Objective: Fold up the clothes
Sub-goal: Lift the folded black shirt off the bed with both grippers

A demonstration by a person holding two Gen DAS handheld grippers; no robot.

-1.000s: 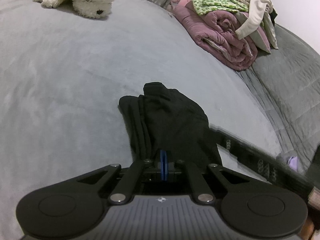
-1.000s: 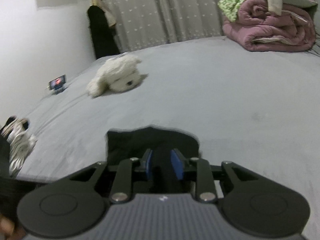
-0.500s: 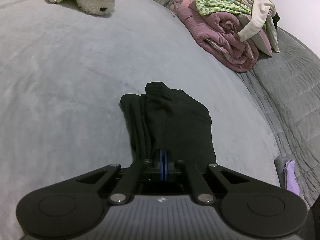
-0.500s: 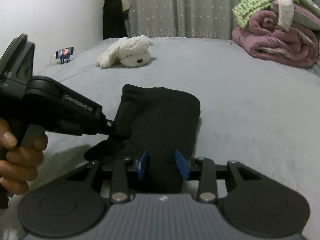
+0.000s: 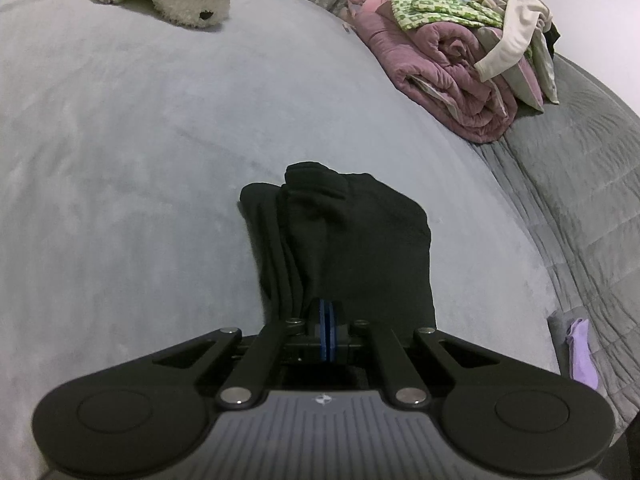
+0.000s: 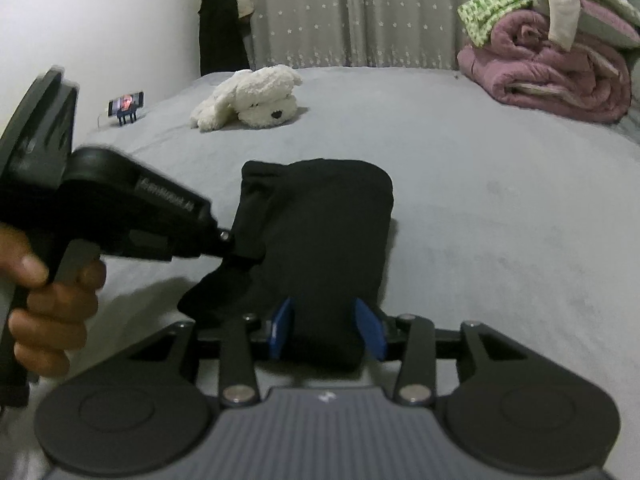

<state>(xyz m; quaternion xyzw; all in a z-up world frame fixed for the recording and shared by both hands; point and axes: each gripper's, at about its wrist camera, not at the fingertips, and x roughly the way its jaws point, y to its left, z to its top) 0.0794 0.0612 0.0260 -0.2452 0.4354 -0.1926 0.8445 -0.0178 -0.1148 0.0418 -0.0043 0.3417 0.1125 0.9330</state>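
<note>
A folded black garment lies on the grey bed, near its front edge. The left gripper has its jaws pressed together on the garment's near edge; in the right view a hand grips its handle. The right gripper has its jaws apart, one on each side of the garment's near end. Farther back lie a white plush dog and a pile of laundry.

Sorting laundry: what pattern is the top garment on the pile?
Green-and-white checks, clearest in the left wrist view.
</note>
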